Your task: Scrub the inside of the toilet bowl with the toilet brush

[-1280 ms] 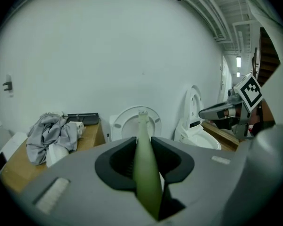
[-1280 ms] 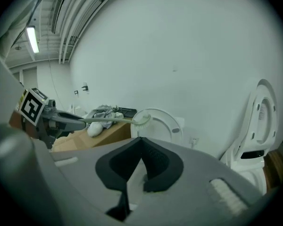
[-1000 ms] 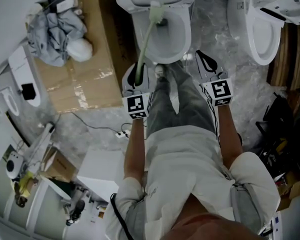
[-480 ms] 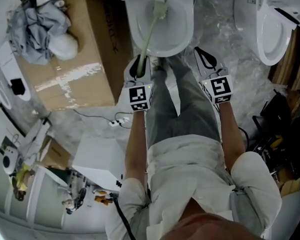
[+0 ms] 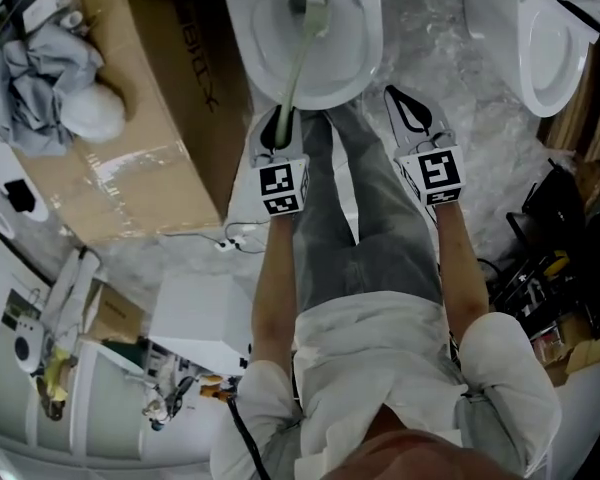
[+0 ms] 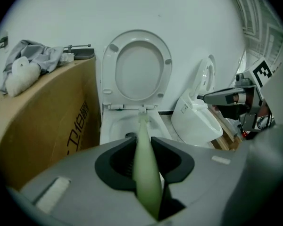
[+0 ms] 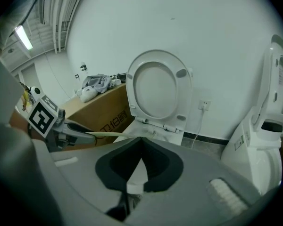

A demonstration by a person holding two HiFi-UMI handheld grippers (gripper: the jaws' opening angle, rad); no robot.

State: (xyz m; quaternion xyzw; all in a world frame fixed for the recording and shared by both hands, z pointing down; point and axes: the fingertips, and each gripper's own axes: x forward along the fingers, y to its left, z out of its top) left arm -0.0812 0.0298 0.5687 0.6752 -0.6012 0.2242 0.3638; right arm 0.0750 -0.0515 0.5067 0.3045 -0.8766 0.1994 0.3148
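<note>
The person [image 5: 370, 328] stands right up against the toilet, in grey trousers, with an arm stretched forward on each side. The left gripper [image 5: 278, 128] has its jaws closed on the pale green handle of the toilet brush [image 5: 294, 68], which runs out between them and slopes down into the bowl. The right gripper [image 5: 411, 108] hangs just beside the right-hand rim. Its jaws meet at the tips with nothing between them.

Past the grippers, the toilet bowl [image 5: 368, 53] is open. The brush's bristled head sits deep inside it, toward the back and close to the dark drain opening. From here I can't tell whether the bristles press on the porcelain. Behind the bowl, the seat and lid [image 6: 137, 65] stand upright against the white wall.

To the left, touching the side of the toilet, is a big cardboard box [image 5: 130, 168] with a heap of grey cloth [image 5: 25, 83] and a white rounded thing [image 5: 90, 113] on top. To the right, set apart on the marbled floor, stands a second toilet [image 5: 540, 53], its lid also raised.
</note>
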